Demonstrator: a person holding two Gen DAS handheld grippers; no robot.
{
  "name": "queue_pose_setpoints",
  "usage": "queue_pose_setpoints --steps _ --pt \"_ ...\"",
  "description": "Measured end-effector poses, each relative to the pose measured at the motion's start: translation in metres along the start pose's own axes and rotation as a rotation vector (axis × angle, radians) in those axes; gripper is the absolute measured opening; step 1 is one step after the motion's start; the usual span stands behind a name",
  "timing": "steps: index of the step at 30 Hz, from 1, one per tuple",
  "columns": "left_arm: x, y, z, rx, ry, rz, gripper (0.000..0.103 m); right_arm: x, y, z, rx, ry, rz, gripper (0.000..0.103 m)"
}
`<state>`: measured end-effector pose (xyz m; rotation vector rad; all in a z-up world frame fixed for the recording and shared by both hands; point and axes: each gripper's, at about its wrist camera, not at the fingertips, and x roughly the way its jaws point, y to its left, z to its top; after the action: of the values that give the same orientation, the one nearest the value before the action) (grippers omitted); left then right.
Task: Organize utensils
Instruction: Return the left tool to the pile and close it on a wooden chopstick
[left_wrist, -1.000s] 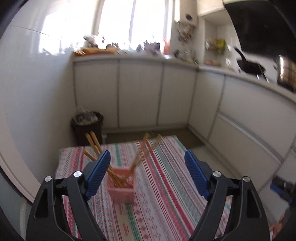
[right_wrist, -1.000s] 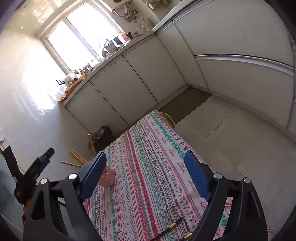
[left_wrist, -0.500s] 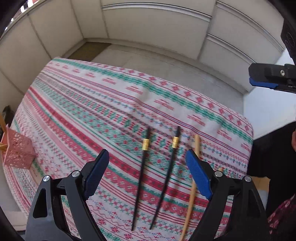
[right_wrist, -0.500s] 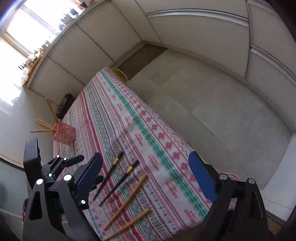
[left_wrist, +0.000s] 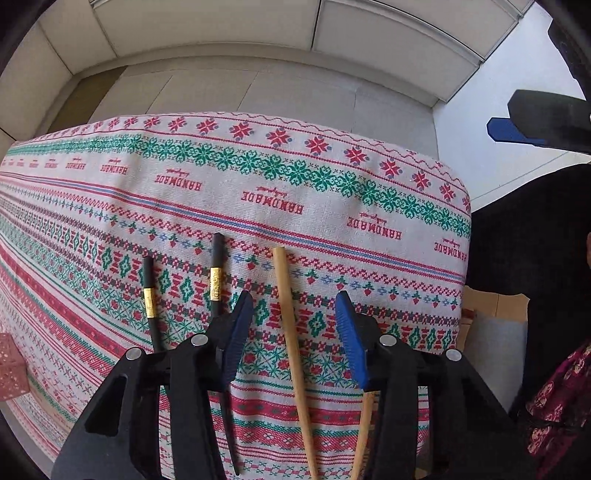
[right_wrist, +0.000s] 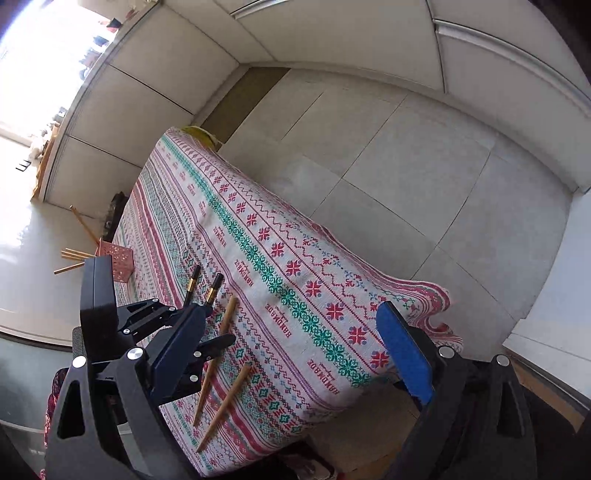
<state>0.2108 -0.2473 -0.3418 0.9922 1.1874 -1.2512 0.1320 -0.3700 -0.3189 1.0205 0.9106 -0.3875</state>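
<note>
Lying flat: gold-banded black chopsticks (left_wrist: 216, 275), tapered wooden chopsticks (left_wrist: 291, 332).

Wooden chopsticks (right_wrist: 221, 404) on patterned tablecloth (right_wrist: 295, 280), left gripper (right_wrist: 212, 341) seemingly touching

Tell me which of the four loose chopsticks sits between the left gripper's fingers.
The wooden chopstick nearer the black pair: it lies between the open left gripper's fingers. The other wooden one is under the right finger; both black ones lie left.
</note>
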Motion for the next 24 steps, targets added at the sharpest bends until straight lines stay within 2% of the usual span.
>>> queue_pose_setpoints --steps 3,6,10,15,18,19,22,24 --pt "0.011 -0.004 0.004 0.01 0.034 0.001 0.043 0.003 -0.005 0.002 0.019 0.005 0.005 0.091" --pt "0.019 -0.009 0.011 0.005 0.037 -0.001 0.042 0.002 -0.011 0.004 0.05 0.006 0.014 0.091" --pt "0.022 -0.01 0.018 0.0 0.048 0.03 0.036 -0.002 -0.014 0.005 0.07 -0.013 0.012 0.091" --pt "0.025 -0.011 0.029 -0.016 0.045 0.068 0.028 0.003 -0.017 0.005 0.082 0.011 0.01 0.091" --pt "0.02 -0.009 0.032 -0.037 0.022 0.088 0.016 0.006 -0.015 0.003 0.078 0.021 0.004 0.091" --pt "0.018 -0.01 0.03 -0.043 0.009 0.097 0.009 0.008 -0.014 0.002 0.077 0.027 0.0 0.091" --pt "0.008 -0.006 0.016 -0.074 -0.033 0.116 0.007 0.016 -0.011 0.0 0.073 0.058 -0.011 0.091" --pt "0.004 -0.003 0.008 -0.106 -0.066 0.154 0.007 0.023 -0.007 -0.003 0.07 0.093 -0.014 0.091"
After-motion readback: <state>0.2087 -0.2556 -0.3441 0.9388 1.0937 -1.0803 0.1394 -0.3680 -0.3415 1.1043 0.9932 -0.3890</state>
